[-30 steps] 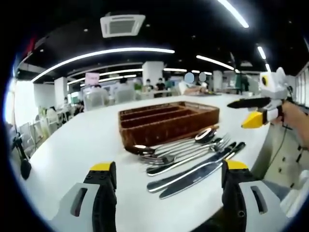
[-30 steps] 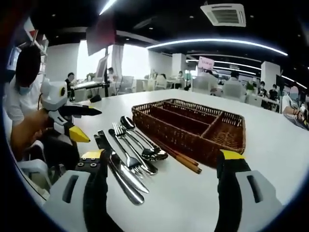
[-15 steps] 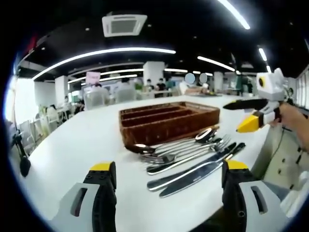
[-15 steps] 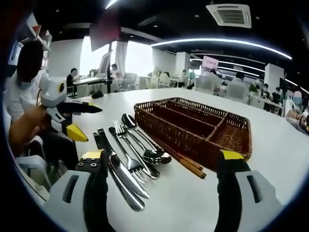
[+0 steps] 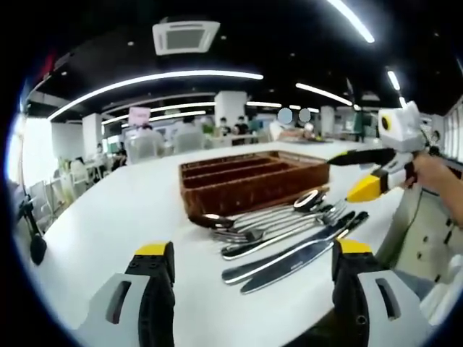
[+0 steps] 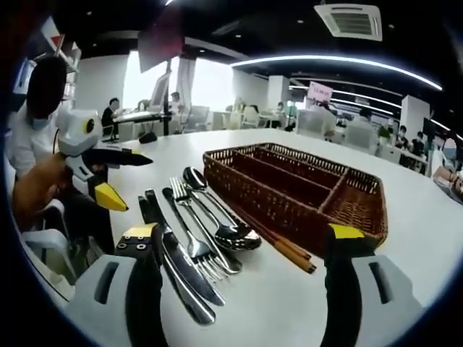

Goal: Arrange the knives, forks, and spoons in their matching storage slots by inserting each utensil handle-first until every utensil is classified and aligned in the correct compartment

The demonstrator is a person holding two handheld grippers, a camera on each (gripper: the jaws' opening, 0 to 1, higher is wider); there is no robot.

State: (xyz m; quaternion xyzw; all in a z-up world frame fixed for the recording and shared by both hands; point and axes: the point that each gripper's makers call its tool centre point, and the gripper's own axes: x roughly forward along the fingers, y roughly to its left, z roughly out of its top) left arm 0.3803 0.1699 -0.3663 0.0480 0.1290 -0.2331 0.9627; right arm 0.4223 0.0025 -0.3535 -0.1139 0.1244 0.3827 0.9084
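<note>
You're at the first pick, nothing sorted: knives (image 6: pixel 173 271), forks (image 6: pixel 192 242) and spoons (image 6: pixel 224 228) lie beside the empty basket (image 6: pixel 304 191) near the bench (image 5: pixel 108 217) edge, both tongs (image 5: pixel 253 278) (image 6: pixel 242 278) wide and holding nothing; next, close on one handle.

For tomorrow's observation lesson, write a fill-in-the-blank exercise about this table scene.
1. The wicker tray holds ____ utensils.
2. The knives, forks and spoons lie on the white ____ beside the tray.
3. A pair of wooden ____ lies between the spoons and the tray.
4. Both claws, left claw and right claw, are ____.

Missing words: no; table; chopsticks; open
</note>
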